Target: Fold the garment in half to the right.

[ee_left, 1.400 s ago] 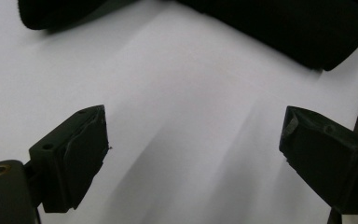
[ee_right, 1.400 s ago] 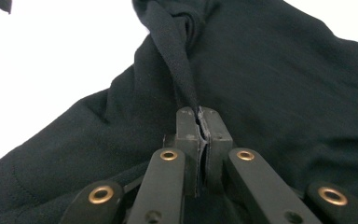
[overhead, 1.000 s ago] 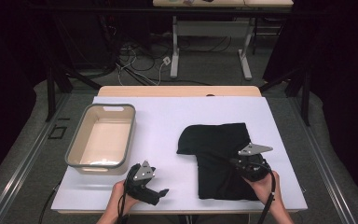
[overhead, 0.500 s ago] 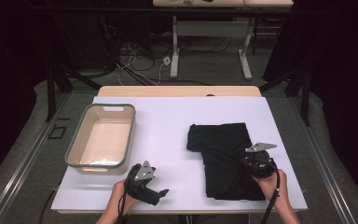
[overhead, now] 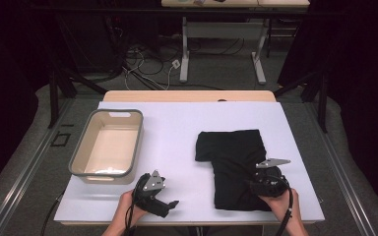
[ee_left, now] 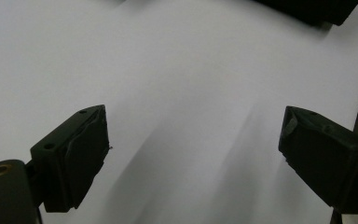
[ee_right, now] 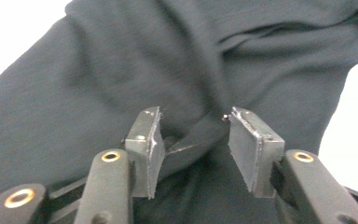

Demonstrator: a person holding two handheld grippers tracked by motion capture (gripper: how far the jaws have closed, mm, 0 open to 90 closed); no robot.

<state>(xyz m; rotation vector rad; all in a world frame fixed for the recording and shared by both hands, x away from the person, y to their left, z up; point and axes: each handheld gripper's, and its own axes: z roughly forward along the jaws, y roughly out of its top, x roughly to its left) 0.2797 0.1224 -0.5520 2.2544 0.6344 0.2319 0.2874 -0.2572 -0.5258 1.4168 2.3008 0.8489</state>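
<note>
Now black garment (overhead: 236,164) flat, long axis near-to-far, folded sleeve leftward

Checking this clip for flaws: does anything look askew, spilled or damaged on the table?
Nothing spilled or damaged. The black cloth lies folded, a loose ridge bunched between the right gripper's just-opened jaws. The tub sits level.

In the high view the right gripper (overhead: 267,183) and its hand cover part of the black cloth (overhead: 236,162) near the table's front edge, and the picture's bottom edge cuts both forearms. The left gripper (overhead: 153,196) is too small there to tell its jaw gap. In the right gripper view the cloth (ee_right: 177,70) is soft with blur and runs past the top and left edges
</note>
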